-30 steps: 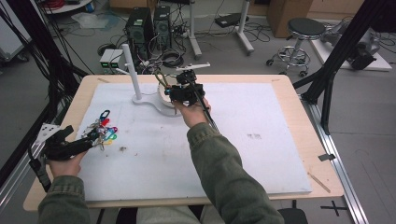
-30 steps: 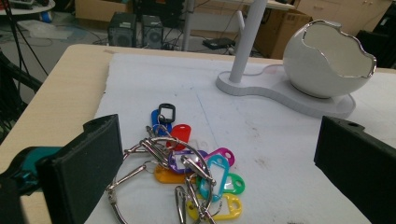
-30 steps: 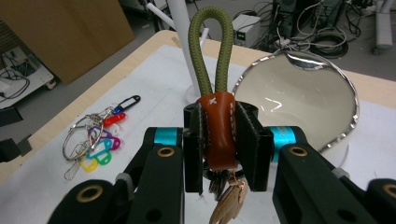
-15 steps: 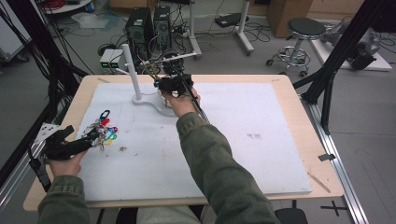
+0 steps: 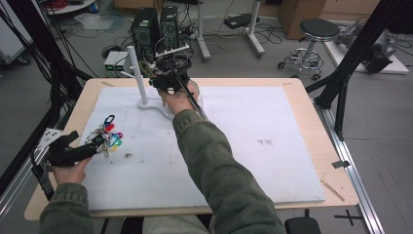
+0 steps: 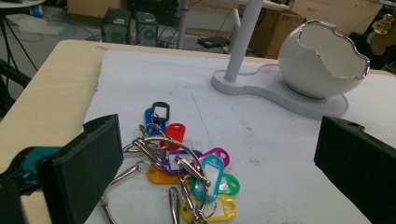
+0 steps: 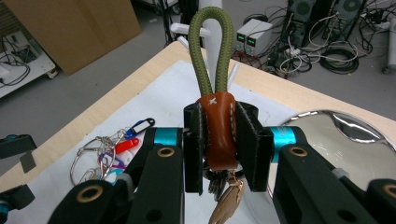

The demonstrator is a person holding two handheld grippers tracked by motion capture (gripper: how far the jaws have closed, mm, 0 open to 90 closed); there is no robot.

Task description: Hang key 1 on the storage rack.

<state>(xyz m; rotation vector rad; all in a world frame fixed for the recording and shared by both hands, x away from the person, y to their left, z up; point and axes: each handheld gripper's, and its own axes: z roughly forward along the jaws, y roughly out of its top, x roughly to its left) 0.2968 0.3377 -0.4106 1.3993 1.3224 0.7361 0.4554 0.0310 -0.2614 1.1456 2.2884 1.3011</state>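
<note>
risk of loop slipping: right gripper [image 7: 219,147] pinching keychain strap [image 7: 218,126], peg [image 7: 189,29] just ahead; left gripper [image 6: 219,163] spread behind key bunch [image 6: 187,172].

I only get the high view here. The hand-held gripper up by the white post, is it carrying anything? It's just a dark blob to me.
Observer: Yes. The right gripper view shows the right hand-held gripper clamped on a brown leather tab, with an olive cord loop standing up from it.
Operator: Anything dangling under it?
Observer: A brass-coloured key and a metal ring hang below the tab.
Operator: And the other hand-held gripper, by the colourful tags?
Observer: The left hand-held gripper is open, its jaws on either side of the key tag bunch, not touching it.
Operator: What's beside the post?
Observer: A white bowl shaped like a cracked eggshell, on the post's base.
</note>
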